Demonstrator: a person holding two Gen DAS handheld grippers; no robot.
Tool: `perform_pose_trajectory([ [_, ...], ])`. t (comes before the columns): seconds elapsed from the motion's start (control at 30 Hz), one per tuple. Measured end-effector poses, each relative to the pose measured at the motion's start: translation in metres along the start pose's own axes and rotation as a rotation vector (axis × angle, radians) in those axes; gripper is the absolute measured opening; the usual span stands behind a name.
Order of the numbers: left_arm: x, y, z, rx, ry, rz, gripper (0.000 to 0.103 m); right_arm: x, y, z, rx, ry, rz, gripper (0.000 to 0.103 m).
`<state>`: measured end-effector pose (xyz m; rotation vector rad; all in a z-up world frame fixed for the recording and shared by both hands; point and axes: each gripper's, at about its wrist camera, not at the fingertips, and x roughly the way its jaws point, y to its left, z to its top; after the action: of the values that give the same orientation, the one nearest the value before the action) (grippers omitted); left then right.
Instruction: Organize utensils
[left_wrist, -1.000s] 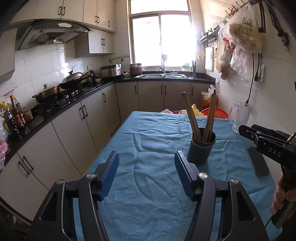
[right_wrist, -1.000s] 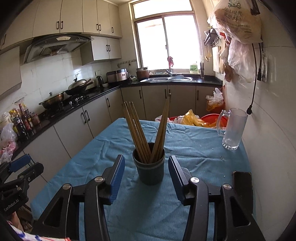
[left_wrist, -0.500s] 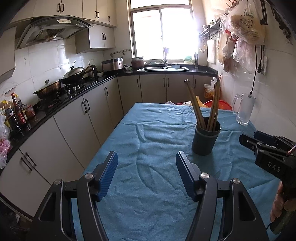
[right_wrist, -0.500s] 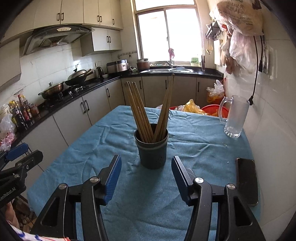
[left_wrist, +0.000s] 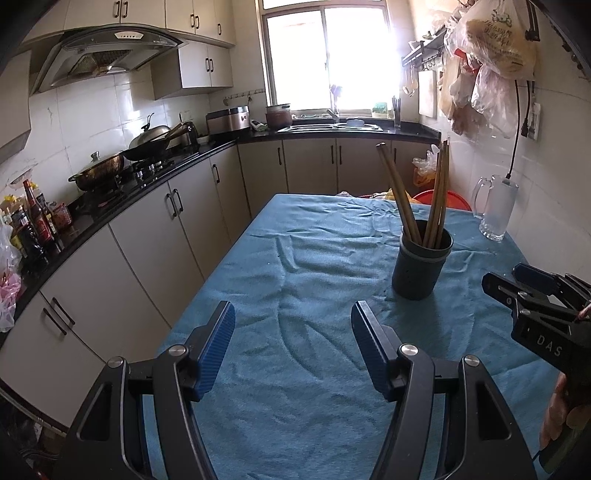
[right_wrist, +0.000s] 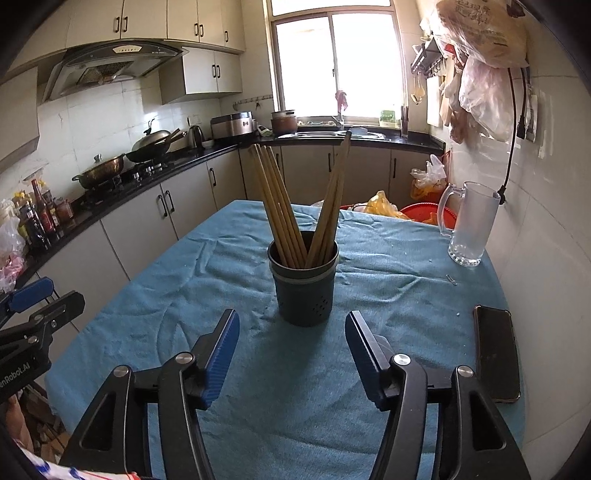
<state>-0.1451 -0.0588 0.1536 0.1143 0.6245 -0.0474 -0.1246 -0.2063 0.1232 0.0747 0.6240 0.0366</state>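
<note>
A dark round utensil holder (right_wrist: 303, 284) stands upright on the blue tablecloth (right_wrist: 388, 280), filled with several wooden chopsticks (right_wrist: 284, 206) that lean apart in two bunches. My right gripper (right_wrist: 291, 328) sits just in front of the holder, its jaws opening with nothing between the blue pads. In the left wrist view the holder (left_wrist: 421, 264) with its chopsticks (left_wrist: 400, 195) stands ahead and to the right. My left gripper (left_wrist: 293, 321) hovers open over bare cloth, empty. The right gripper's fingers (left_wrist: 517, 284) show at that view's right edge.
A glass mug (right_wrist: 469, 225) stands at the table's far right by the tiled wall. A black phone (right_wrist: 496, 362) lies on the cloth at the near right. A red basin (right_wrist: 424, 216) with bags sits behind the table. Kitchen cabinets (left_wrist: 155, 236) run along the left.
The right gripper's jaws have widened and it has sunk a little toward the table, with the holder now higher in its view. The left gripper has stayed open and nearly still.
</note>
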Motion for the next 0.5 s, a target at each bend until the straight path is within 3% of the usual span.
perform_pose_trajectory([
  [0.5,0.004,0.004,-0.004,0.0,0.007,0.004,0.064,0.002,-0.003,-0.017,0.01,0.014,-0.053,0.067],
])
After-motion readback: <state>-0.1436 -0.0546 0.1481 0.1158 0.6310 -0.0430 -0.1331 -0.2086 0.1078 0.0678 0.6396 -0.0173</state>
